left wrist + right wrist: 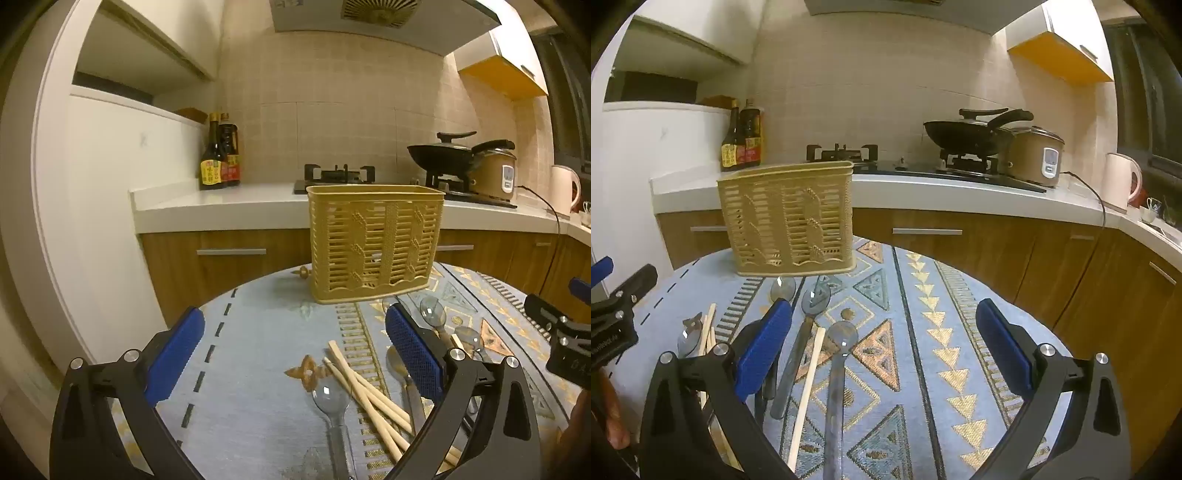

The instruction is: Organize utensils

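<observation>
A: What is the biggest thing here?

B: The round table (pixel 258 332), with a blue patterned cloth (pixel 908 332) over it. Behind it runs a kitchen worktop (pixel 221 206) with a stove (pixel 923 166), a black pan (pixel 964 138), a rice cooker (pixel 1034 157) and two dark bottles (pixel 218 155).

A: And on the table?

B: A yellow slotted basket (pixel 373 243) stands upright at the far side of the table. It is the largest thing on the cloth.

A: Where are the utensils?

B: They lie loose on the cloth, in front of the basket and nearer to the cameras. There are pale wooden chopsticks (pixel 365 391) in a crossed bundle, one single chopstick (pixel 809 391) apart from them, and several clear grey spoons (pixel 842 347). One spoon (pixel 330 402) lies just beside the bundle. Another spoon (pixel 783 288) lies near the foot of the basket.

A: What do the tongs do?

B: The left tongs (pixel 295 354) stand wide open above the cloth and grip nothing; the chopsticks bundle is under its right side. The right tongs (pixel 884 350) are also wide open and empty. A spoon and the single chopstick lie on the cloth below them, and no pad touches them.
</observation>
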{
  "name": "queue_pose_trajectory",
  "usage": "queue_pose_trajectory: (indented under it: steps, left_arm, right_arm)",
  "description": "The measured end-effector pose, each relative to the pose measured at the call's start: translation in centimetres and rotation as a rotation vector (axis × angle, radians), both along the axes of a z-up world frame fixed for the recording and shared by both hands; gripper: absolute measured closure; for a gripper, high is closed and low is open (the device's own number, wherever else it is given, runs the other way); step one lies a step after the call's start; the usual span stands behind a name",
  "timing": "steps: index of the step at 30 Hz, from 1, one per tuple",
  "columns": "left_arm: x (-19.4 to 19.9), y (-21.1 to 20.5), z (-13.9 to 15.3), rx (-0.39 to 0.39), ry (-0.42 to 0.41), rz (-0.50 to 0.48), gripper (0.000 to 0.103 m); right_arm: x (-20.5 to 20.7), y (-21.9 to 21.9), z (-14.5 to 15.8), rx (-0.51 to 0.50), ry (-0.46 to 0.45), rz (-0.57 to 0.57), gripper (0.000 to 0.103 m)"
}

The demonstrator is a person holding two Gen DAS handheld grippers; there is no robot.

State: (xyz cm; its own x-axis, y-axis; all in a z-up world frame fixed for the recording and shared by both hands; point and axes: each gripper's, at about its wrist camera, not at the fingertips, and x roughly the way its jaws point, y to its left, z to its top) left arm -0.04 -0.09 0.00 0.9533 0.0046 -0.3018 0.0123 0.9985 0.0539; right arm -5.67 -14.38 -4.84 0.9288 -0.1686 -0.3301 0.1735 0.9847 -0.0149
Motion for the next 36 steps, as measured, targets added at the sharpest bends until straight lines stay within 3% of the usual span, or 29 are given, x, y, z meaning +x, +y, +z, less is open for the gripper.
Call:
queue_pose_trajectory:
  steps: [10, 16, 36]
  left_arm:
    - [0.0, 0.4, -0.2, -0.038, 0.018, -0.010, 0.008]
    - [-0.6, 0.0, 0.4, 0.005, -0.032, 0.028, 0.008]
    - [-1.2, 0.4, 0.7, -0.015, -0.051, 0.021, 0.008]
  right_arm:
    - [0.2, 0.5, -0.6, -0.024, 0.018, -0.007, 0.008]
    - [-0.2, 0.5, 0.0, -0.039, -0.013, -0.036, 0.008]
    - [-0.3, 0.1, 0.0, -0.021, -0.018, -0.024, 0.008]
